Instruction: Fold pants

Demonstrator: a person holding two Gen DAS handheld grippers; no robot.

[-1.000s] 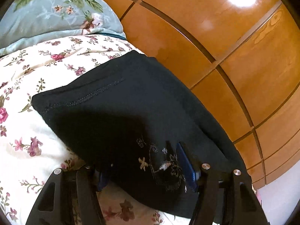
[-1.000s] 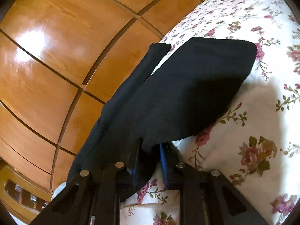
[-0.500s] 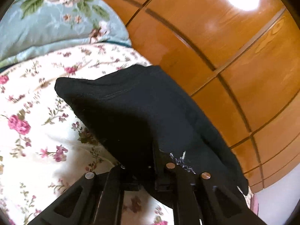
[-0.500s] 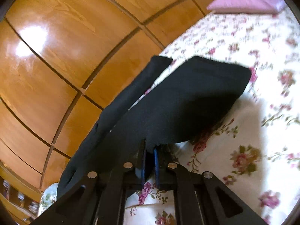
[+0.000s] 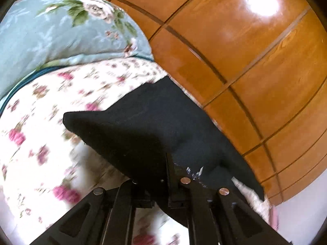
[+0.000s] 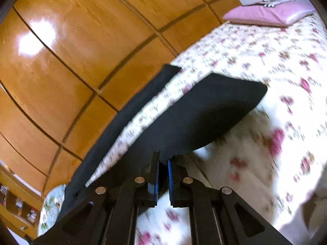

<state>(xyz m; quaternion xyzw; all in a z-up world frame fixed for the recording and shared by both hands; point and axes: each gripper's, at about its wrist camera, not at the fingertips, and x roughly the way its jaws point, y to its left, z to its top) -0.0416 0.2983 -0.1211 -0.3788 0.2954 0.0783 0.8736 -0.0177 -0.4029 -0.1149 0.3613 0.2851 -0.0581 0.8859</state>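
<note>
On the bed (image 5: 40, 163), w/ its white rose-print sheet, the black pants (image 5: 147, 126) lie along the far edge next to the wooden wardrobe (image 5: 255, 65), part of the fabric raised off the sheet by both grippers. Left gripper (image 5: 167, 175): fingers pinched nearly together on the cloth, which drapes over and between them; a bit of white embroidery shows just right of the fingertips. From that grip the fabric runs up and left to a blunt corner hanging free above the sheet, casting shadow beneath. Far left in that view sits a pale blue floral quilt (image 5: 61, 30), resting on the bed's end. Right gripper (image 6: 163, 163): blue-padded fingers close together w/ only a narrow gap, black cloth clamped between the tips. In the right wrist view the pants (image 6: 204, 114) fan out from the grip to a broad flap ending in a rounded corner on the right, lifted above the sheet (image 6: 255, 61); a second narrow strip of the same dark fabric runs along the bed's left edge beside the wardrobe (image 6: 81, 51), w/ a band of sheet visible between the two parts. Pink pillow (image 6: 265, 14) lies at the far end of the bed, well apart from the pants. Sheet pattern is blurred in both views.
</note>
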